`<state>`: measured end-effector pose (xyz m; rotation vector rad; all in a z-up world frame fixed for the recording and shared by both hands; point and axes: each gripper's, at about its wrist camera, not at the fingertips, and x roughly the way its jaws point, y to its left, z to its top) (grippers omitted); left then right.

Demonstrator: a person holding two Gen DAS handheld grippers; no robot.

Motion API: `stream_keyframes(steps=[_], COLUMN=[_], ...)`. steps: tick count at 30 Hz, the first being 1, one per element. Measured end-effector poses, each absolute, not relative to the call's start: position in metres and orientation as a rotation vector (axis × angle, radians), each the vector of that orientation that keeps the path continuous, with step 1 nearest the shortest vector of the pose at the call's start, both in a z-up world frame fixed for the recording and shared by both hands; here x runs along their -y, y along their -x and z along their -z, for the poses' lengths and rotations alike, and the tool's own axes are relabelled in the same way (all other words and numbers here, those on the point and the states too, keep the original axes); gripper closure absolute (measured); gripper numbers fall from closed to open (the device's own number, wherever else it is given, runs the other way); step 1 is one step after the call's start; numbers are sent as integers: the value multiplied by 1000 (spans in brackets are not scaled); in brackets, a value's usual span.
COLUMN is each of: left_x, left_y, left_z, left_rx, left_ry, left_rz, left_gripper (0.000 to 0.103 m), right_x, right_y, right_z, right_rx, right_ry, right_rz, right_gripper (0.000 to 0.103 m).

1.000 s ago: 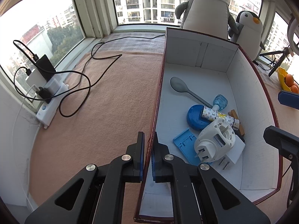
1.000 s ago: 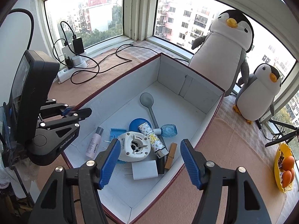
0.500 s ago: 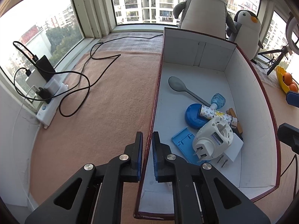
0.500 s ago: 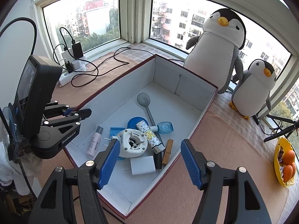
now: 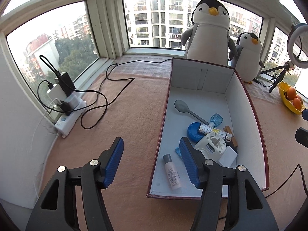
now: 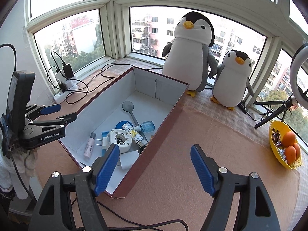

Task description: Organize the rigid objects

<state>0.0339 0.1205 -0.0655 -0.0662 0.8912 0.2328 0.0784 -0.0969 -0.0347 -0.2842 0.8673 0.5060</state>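
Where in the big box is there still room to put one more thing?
The white-lined cardboard box is bare at the far end, beyond the grey spoon. A strip by the small white bottle at the near end is free. The middle, around the round white plug adapter, is crowded.

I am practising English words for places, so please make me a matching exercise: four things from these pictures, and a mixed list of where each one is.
Things:
1. grey spoon
2. small white bottle
3. oranges
4. power strip

Places:
a. in the yellow dish
b. beside the left window
c. in the box, toward its far end
d. in the box, at its near end

Pairs: 1-c, 2-d, 3-a, 4-b
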Motion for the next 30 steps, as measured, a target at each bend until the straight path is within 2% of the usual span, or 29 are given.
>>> stream_keyframes(steps=[5, 7, 15, 30], left_x=[-96, -85, -55, -43], left_y=[-14, -7, 11, 15], left_z=[34, 26, 13, 14], left_rx=[-833, -817, -812, -835], left_ry=[41, 39, 48, 49], left_rz=[-190, -167, -111, -101], left_gripper=[27, 24, 24, 24], right_x=[115, 121, 143, 159], right_y=[-66, -60, -43, -37], right_z=[21, 17, 10, 9], right_rx=[-832, -821, -791, -781], right_ry=[249, 239, 213, 187], right_rz=[-466, -451, -390, -347], right_gripper=[27, 24, 22, 22])
